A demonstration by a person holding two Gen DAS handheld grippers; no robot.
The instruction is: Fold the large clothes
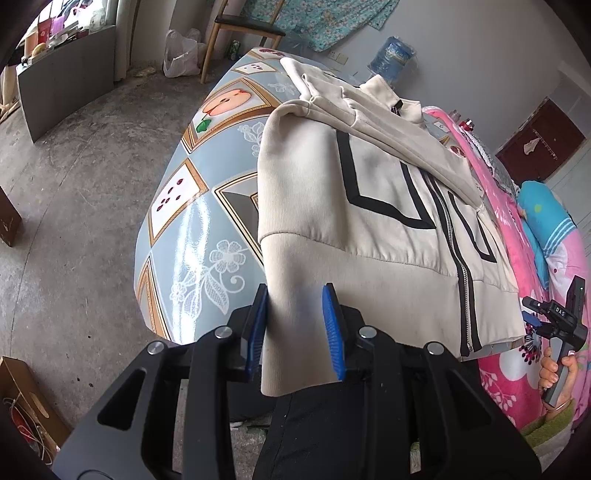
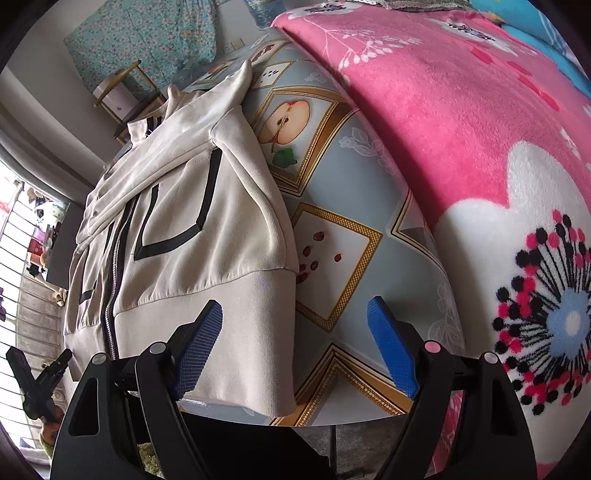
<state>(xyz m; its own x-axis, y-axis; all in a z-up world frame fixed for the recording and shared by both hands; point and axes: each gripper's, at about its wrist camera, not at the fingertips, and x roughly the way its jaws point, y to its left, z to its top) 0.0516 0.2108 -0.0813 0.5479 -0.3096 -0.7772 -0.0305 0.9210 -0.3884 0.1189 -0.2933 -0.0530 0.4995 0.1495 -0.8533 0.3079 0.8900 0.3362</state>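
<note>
A cream zip-up jacket with black stripes lies front-up on the patterned table, its sleeves folded across the chest. The ribbed hem hangs over the near table edge. My left gripper has its blue pads on either side of the hem's left corner, with a gap between them. My right gripper is open wide at the hem's right corner; its left pad rests over the hem, its right pad over bare table. The right gripper also shows in the left wrist view.
A pink flowered blanket lies on a bed along the table's right side. A wooden chair, a plastic bag and a water jug stand beyond the table's far end. Cardboard boxes sit on the concrete floor at left.
</note>
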